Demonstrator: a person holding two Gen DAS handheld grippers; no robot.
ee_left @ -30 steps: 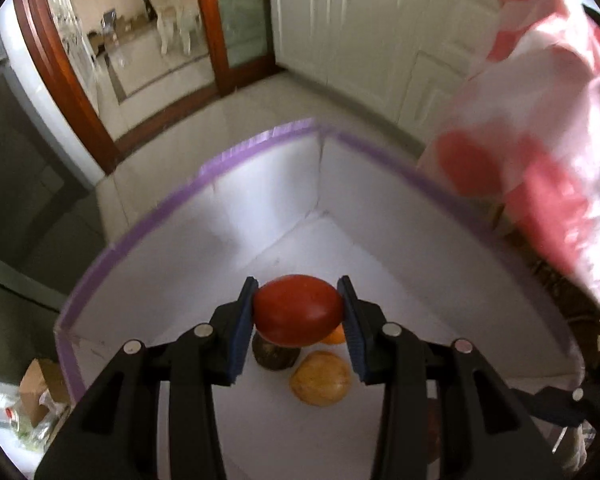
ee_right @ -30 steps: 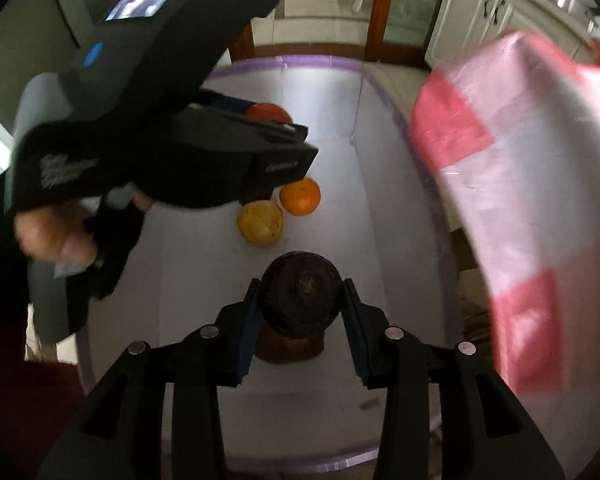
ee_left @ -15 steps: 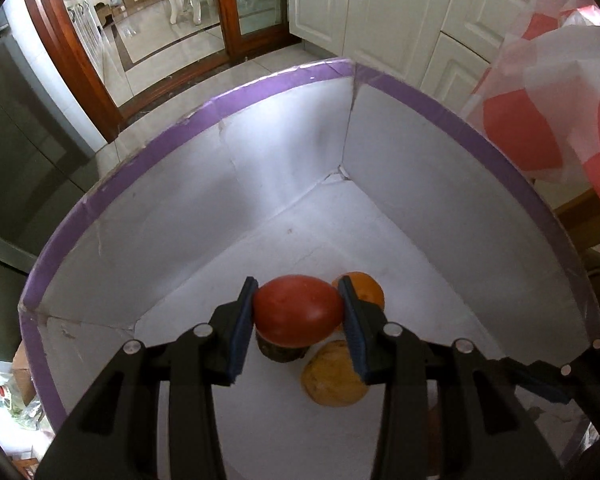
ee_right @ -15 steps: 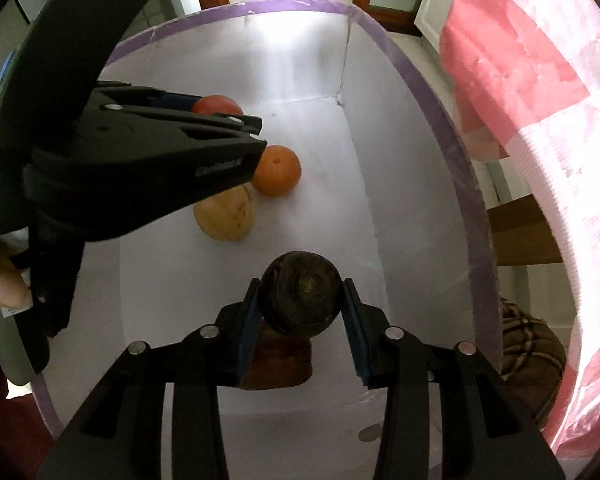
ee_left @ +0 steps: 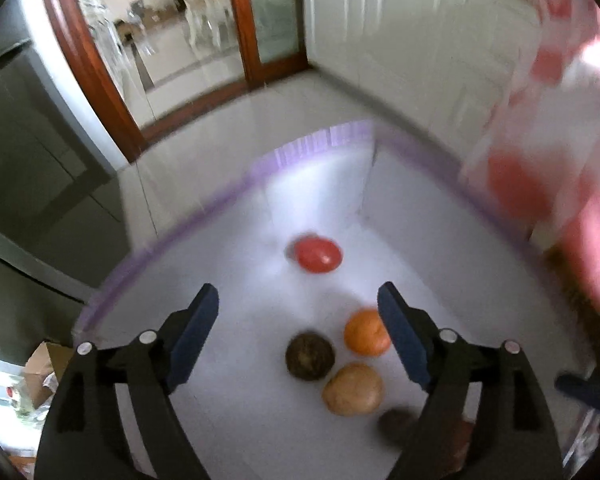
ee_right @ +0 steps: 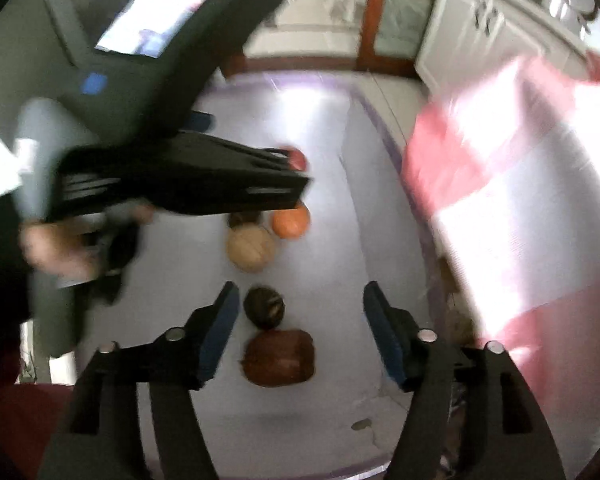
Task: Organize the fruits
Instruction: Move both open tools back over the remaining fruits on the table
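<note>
My left gripper [ee_left: 298,320] hangs over a white box with a purple rim [ee_left: 188,236]. Its jaws are opening and nothing is between them. A red fruit [ee_left: 318,255] lies on the box floor beyond the fingertips. Nearer lie an orange [ee_left: 367,332], a dark round fruit [ee_left: 310,356] and a yellow-brown fruit [ee_left: 353,389]. My right gripper [ee_right: 302,320] is opening too. A second dark round fruit [ee_right: 265,307] rests on the floor below its gap, untouched by the pads, beside a brown-red fruit [ee_right: 280,357].
A pink-and-white checked cloth [ee_right: 520,200] hangs along the box's right side. In the right wrist view a person's hand [ee_right: 56,248] holds the left tool, which covers the box's left part. White cabinets [ee_left: 400,40] and a wooden door frame [ee_left: 96,80] stand behind.
Both grippers have opened and lifted. The left one let go of the red fruit, the right one let go of the dark round fruit; both fruits now lie on the box floor.
</note>
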